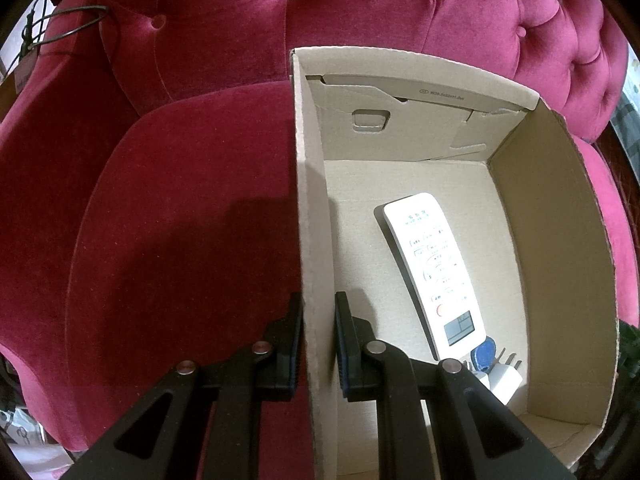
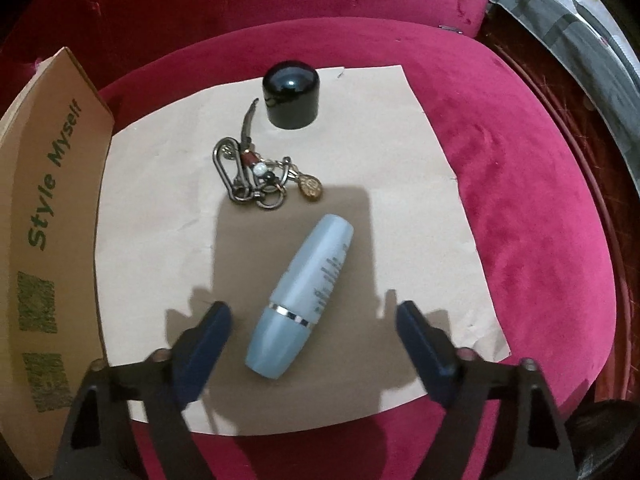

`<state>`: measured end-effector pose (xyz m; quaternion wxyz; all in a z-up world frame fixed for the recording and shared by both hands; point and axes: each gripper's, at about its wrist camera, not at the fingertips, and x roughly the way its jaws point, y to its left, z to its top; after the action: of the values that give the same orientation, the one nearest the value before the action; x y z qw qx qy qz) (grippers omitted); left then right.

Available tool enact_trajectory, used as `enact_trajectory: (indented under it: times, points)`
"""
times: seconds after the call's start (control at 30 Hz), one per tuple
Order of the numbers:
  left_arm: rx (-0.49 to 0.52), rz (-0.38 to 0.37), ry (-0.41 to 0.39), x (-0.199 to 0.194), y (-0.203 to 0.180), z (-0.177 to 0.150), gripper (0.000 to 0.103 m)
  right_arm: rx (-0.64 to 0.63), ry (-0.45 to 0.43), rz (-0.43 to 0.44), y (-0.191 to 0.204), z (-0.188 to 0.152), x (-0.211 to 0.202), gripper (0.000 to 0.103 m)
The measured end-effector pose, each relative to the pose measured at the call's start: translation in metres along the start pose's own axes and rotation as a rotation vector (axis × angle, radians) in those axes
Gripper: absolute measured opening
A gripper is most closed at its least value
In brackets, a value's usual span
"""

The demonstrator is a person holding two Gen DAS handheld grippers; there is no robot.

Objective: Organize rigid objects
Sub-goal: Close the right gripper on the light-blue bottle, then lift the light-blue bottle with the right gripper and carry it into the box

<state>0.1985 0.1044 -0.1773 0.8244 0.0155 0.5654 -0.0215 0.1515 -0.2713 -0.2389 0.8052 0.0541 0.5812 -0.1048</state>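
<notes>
In the left wrist view, my left gripper (image 1: 319,304) is shut on the left wall of an open cardboard box (image 1: 316,220), one finger outside and one inside. In the box lie a white remote control (image 1: 432,264), a white plug adapter (image 1: 505,381) and a small blue round piece (image 1: 484,354). In the right wrist view, a light blue bottle (image 2: 304,300) lies on a beige paper sheet (image 2: 400,160). My right gripper (image 2: 314,312) stands open over it, one finger on each side of its lower half, pads apart from it.
A bunch of metal keyrings (image 2: 256,180) and a black domed cap (image 2: 291,96) lie farther back on the sheet. The box's printed outer side (image 2: 48,220) stands at the left. Everything rests on a red velvet chair seat (image 2: 520,200), with its tufted back (image 1: 360,12) behind.
</notes>
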Motion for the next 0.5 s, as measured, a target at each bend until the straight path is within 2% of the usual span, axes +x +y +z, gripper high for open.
enact_trajectory:
  times: [0.07, 0.13, 0.2, 0.5]
  points:
    - [-0.003, -0.003, 0.0, 0.0, 0.0, 0.0, 0.015, 0.017, 0.008, 0.012, -0.002, 0.003, 0.001, 0.065]
    - [-0.002, -0.002, 0.0, 0.001, 0.001, 0.0, 0.016, 0.025, 0.025, 0.031, -0.002, 0.005, 0.002, 0.035]
    - [-0.002, -0.001, 0.0, 0.001, 0.0, 0.0, 0.015, 0.02, 0.045, 0.043, -0.001, 0.007, 0.005, 0.03]
    - [-0.003, -0.003, 0.0, 0.0, 0.001, 0.0, 0.015, -0.026, 0.027, 0.013, 0.002, 0.014, -0.003, 0.027]
